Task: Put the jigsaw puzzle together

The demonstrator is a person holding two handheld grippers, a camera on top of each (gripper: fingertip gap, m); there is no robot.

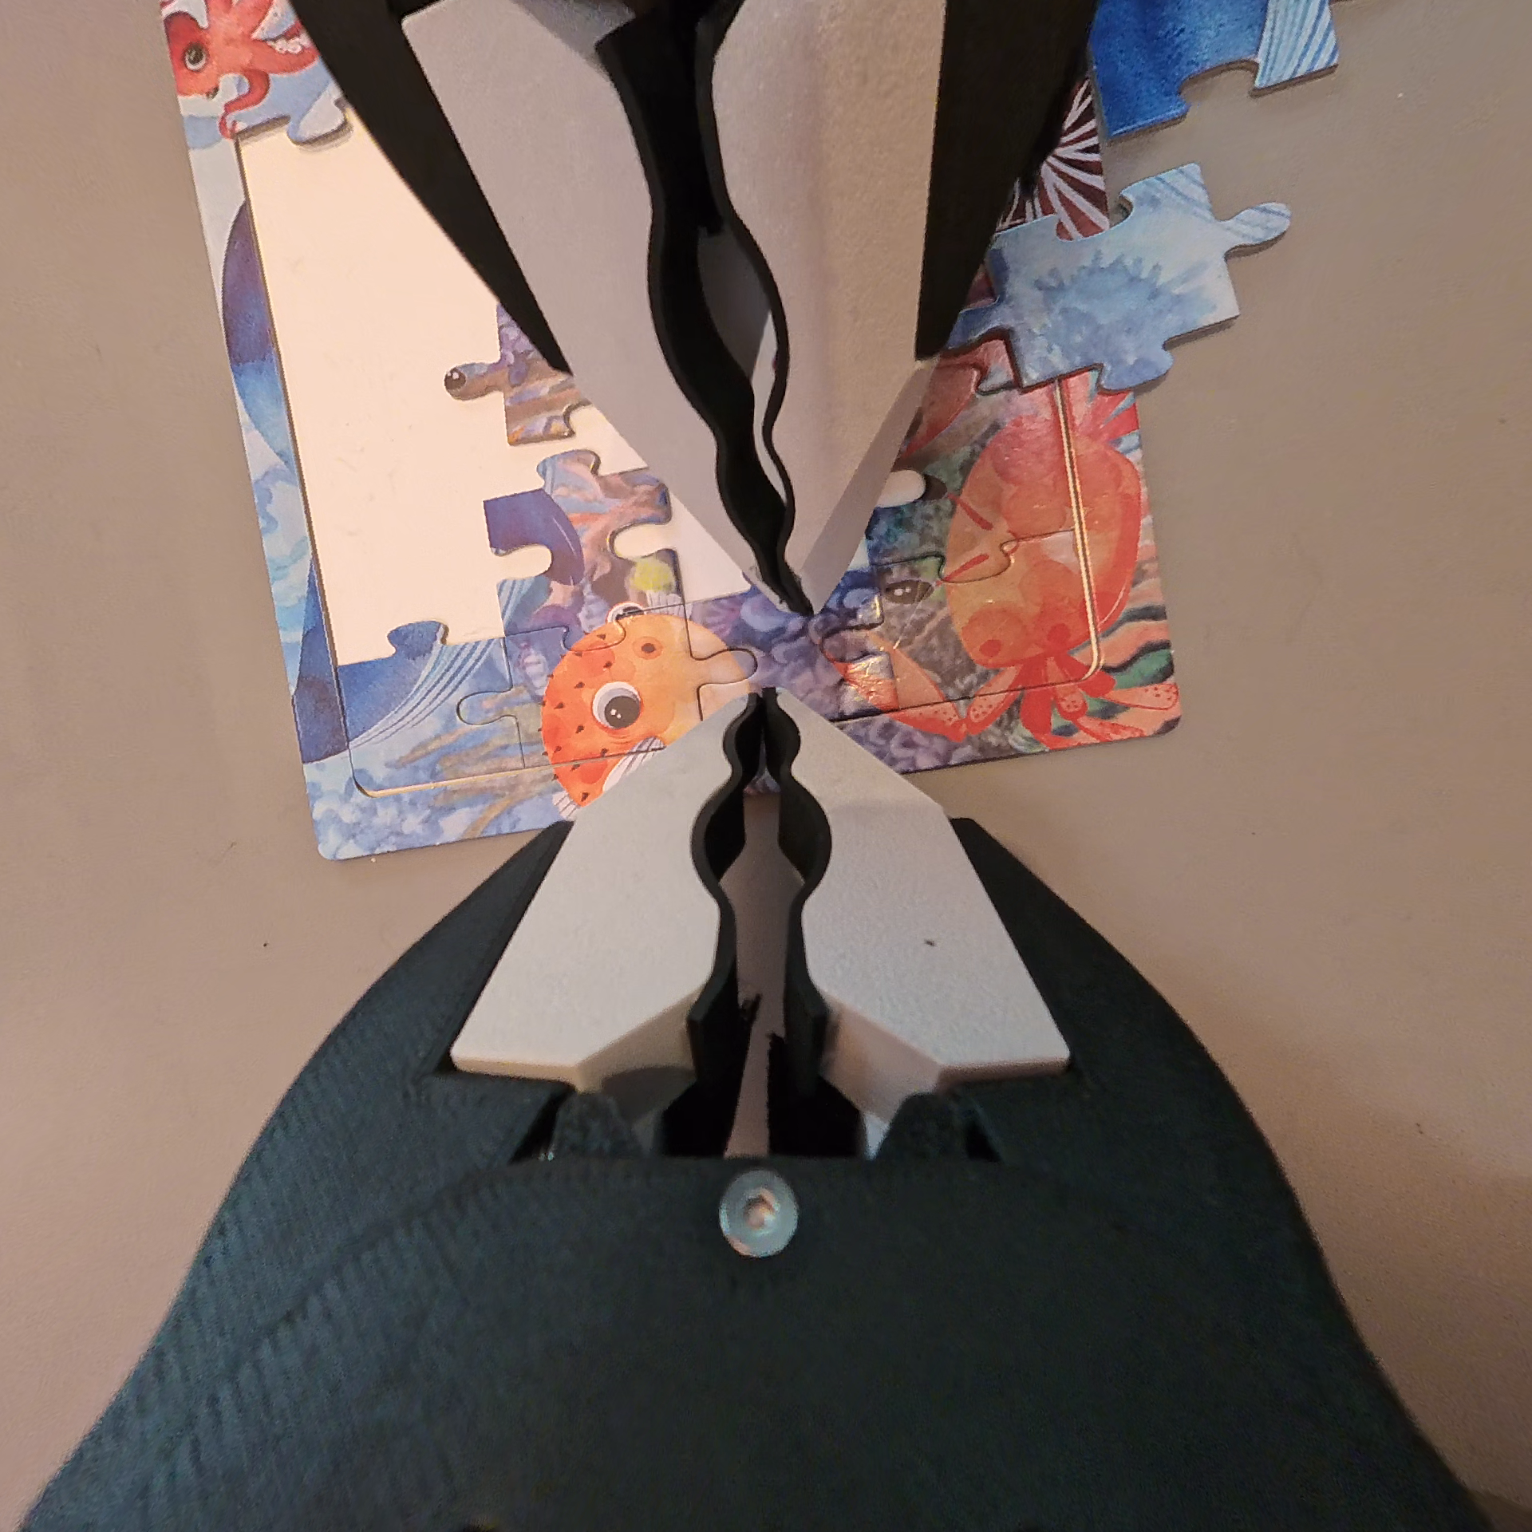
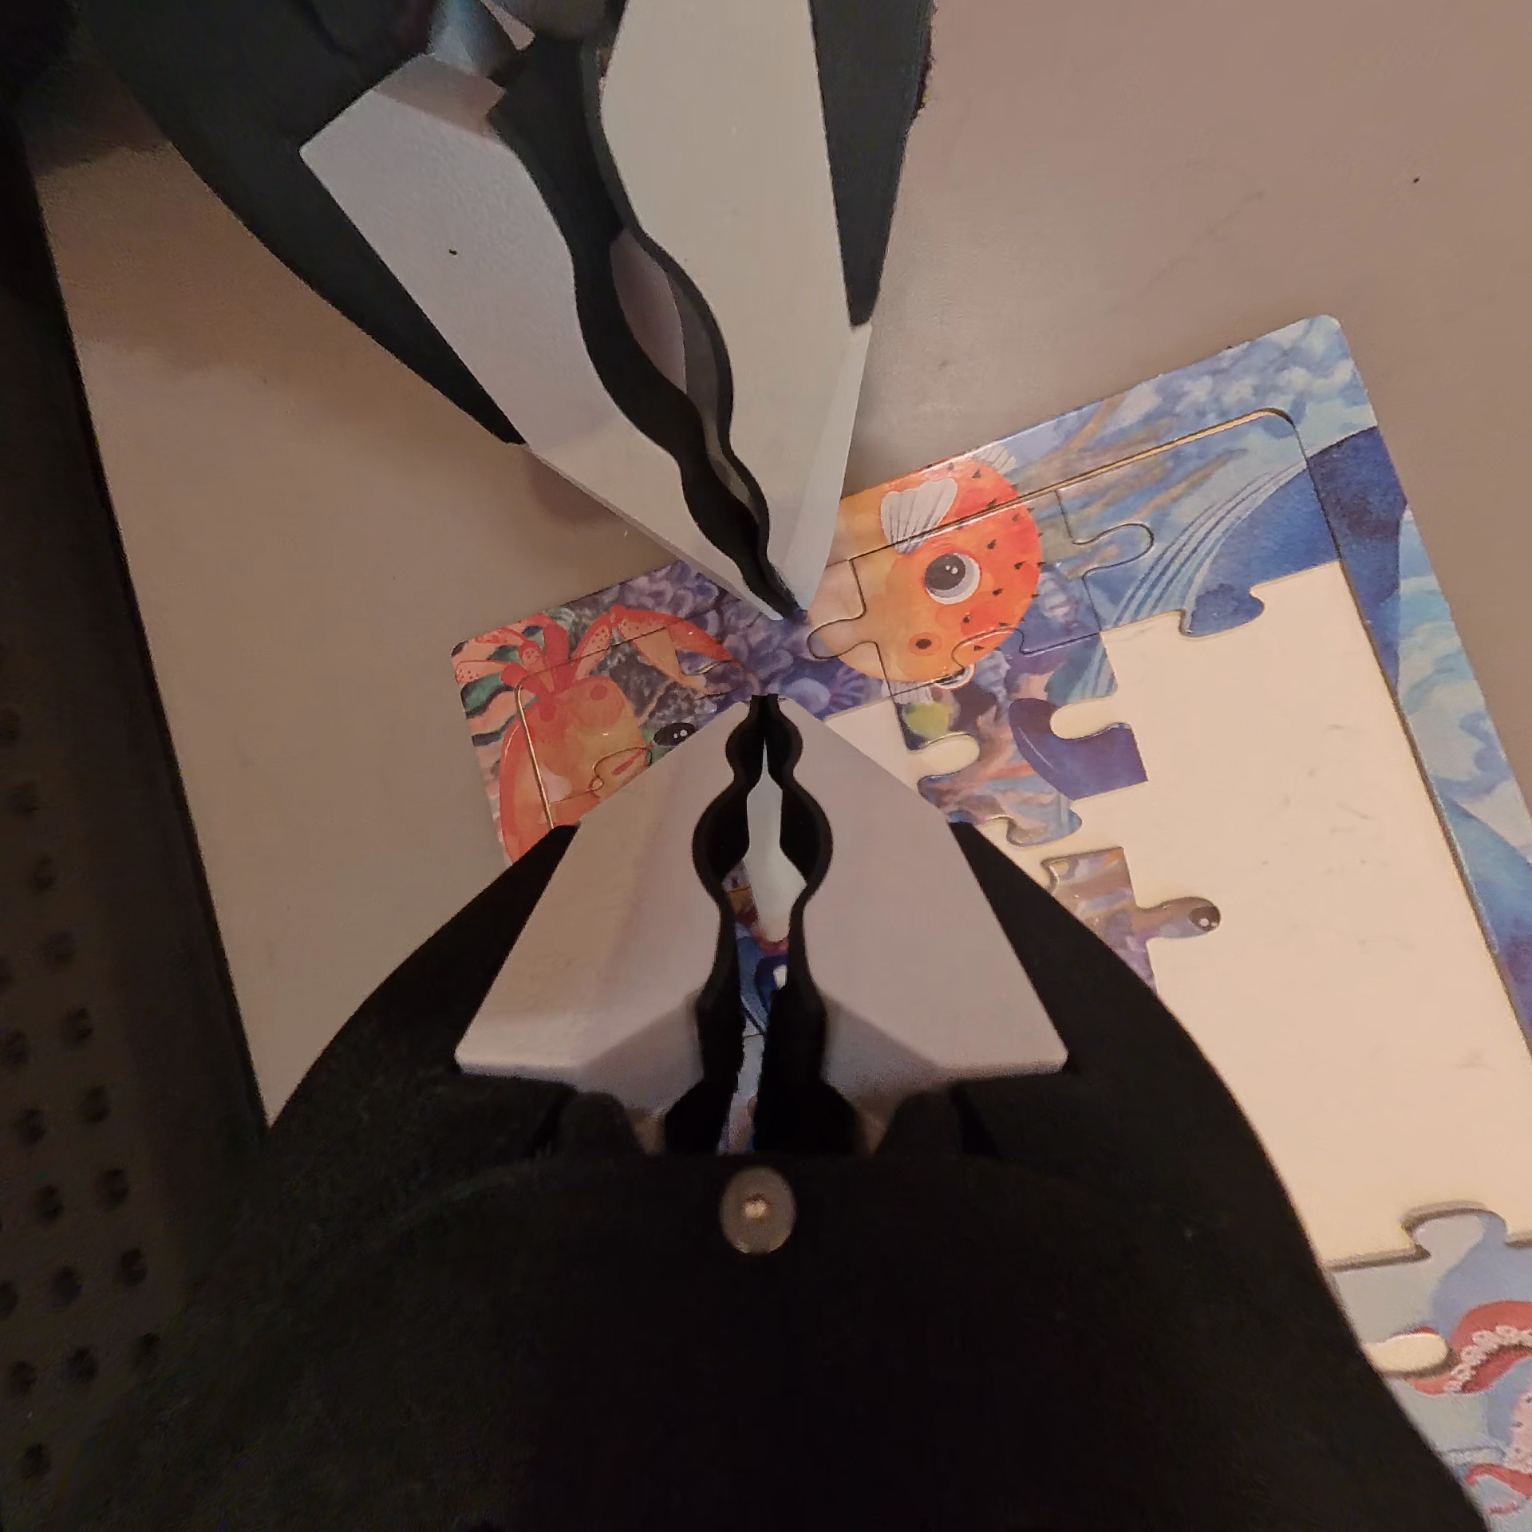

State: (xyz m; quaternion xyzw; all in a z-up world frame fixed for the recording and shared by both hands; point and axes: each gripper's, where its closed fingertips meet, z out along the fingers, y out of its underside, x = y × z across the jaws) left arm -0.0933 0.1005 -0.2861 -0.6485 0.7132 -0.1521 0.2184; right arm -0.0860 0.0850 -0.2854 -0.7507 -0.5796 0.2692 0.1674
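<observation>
The puzzle tray (image 1: pixel 373 414) lies on the table with part of its picture laid in: an orange pufferfish (image 1: pixel 613 696), an orange crab (image 1: pixel 1036 580) and a purple coral piece (image 1: pixel 787 655) between them. My left gripper (image 1: pixel 767 705) is shut, its tips together at the near edge of the coral piece. My right gripper (image 2: pixel 767 705) is shut too and points at the same coral piece (image 2: pixel 771 655) from the opposite side. Each gripper shows in the other's view, the right one (image 1: pixel 792 601) and the left one (image 2: pixel 783 609), tips almost meeting. Much of the tray (image 2: pixel 1243 829) is bare white.
Loose pieces lie beyond the tray's far right corner: a light blue one (image 1: pixel 1119 290), a dark blue one (image 1: pixel 1161 66) and a striped one (image 1: pixel 1069 166). An octopus piece (image 1: pixel 232 50) sits in the tray's far left corner. A dark perforated surface (image 2: pixel 50 995) borders the table. The grippers are tip to tip, or close to it. From the right gripper's tips to the orange crab (image 1: pixel 1036 580) is close to 4 centimeters. Seen from the right wrist view (image 2: pixel 584 766) as well.
</observation>
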